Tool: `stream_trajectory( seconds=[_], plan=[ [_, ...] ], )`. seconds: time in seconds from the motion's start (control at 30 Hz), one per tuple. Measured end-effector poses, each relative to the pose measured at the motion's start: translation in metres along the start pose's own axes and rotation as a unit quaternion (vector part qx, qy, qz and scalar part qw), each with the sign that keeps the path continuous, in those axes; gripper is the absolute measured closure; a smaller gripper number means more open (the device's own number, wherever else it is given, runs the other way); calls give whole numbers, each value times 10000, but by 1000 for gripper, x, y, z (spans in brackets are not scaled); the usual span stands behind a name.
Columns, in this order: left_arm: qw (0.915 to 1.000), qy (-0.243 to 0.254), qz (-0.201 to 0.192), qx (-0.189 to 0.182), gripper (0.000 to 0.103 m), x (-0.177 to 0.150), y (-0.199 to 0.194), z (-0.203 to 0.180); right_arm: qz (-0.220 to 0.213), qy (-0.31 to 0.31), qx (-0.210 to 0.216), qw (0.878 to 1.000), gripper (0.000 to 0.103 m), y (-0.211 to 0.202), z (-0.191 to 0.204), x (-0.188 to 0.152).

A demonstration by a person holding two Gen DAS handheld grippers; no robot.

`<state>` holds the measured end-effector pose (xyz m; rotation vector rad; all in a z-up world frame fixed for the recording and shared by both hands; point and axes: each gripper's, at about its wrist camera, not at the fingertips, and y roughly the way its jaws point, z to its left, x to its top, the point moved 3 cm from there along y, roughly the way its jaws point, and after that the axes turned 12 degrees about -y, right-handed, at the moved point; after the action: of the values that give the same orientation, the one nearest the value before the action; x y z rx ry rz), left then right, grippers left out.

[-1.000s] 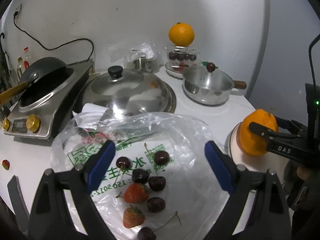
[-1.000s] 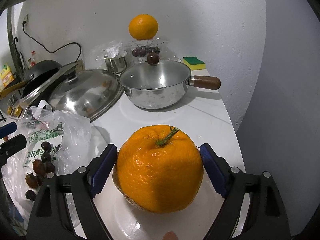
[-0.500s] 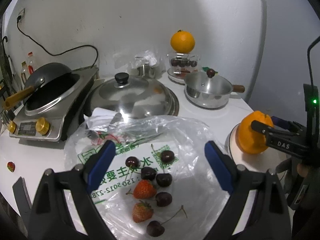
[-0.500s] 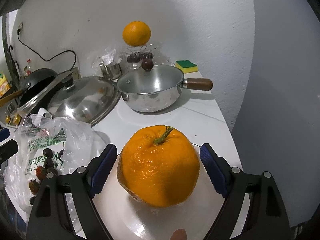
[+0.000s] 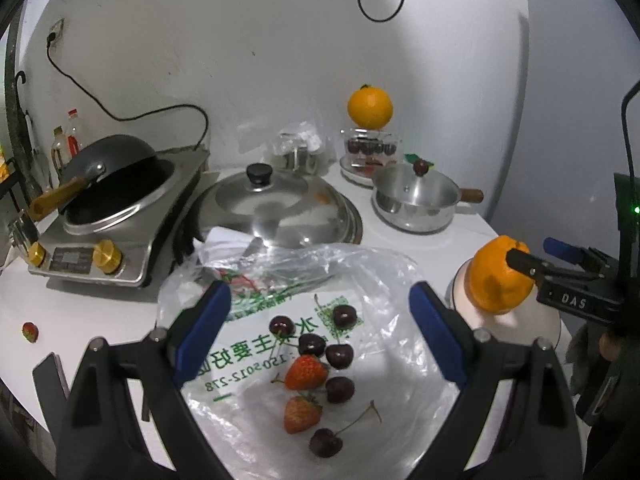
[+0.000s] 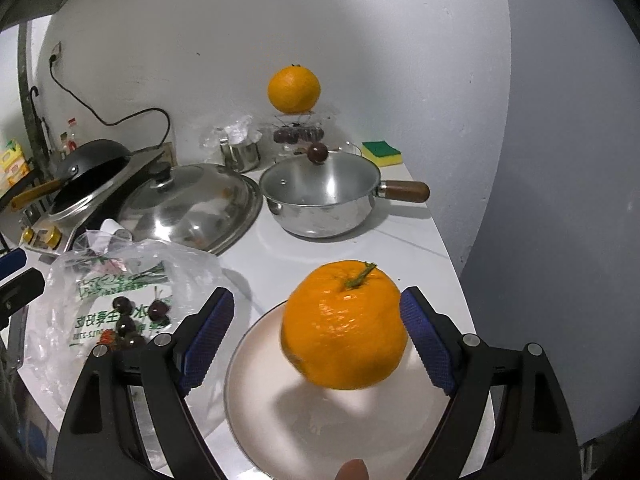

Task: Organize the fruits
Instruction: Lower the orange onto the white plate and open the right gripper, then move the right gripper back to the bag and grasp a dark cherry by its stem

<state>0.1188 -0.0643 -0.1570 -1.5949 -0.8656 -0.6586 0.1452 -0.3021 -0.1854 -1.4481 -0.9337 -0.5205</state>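
Here the orange [image 6: 344, 326] sits on the pale plate [image 6: 272, 412] with its green stem up and leaning toward the far right; it is near round, a little taller than wide, so its long axis runs roughly upright. The right tongs [image 6: 316, 336] are spread around it: the right blue pad lies against the fruit's right side, while the left pad stands clear of it with a gap, so nothing is pinched (whether the fruit's underside touches the plate or is just above it I cannot tell). Beside the plate on the left lies a clear plastic bag [image 5: 384, 280] printed in green, carrying dark cherries [image 5: 339, 355] and two strawberries [image 5: 306, 372]. The left tongs [image 5: 320, 328] hang over that bag, spread wide, with the fruit below and between the pads and untouched. Farther back on the white table [image 5: 424, 248] stand a steel saucepan [image 5: 414, 202] with a wooden handle, a large domed steel lid [image 5: 276, 208], and a black wok on a cooker [image 5: 108, 184]. A second orange [image 5: 369, 106] rests atop a glass holder of cherries at the wall. One stray strawberry [image 5: 30, 332] lies far left on the table
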Motion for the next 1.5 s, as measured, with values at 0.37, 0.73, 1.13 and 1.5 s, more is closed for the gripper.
stream_trajectory(
  seconds=[0.37,0.73,1.13,1.5],
  plan=[
    [9997,-160,-187,21,11,-1,-31,22,-186,-213,59,9996,16,-29,27,8],
    [9989,-348,-307,102,11,-8,-49,47,-251,-466,262,9983,16,-38,60,12],
    [9980,-546,-104,303,11,-33,-50,84,-159,-771,536,9955,16,-33,104,10],
    [9972,-664,13,347,12,-50,-51,106,83,-1018,894,9908,16,-21,148,-6]
  ],
)
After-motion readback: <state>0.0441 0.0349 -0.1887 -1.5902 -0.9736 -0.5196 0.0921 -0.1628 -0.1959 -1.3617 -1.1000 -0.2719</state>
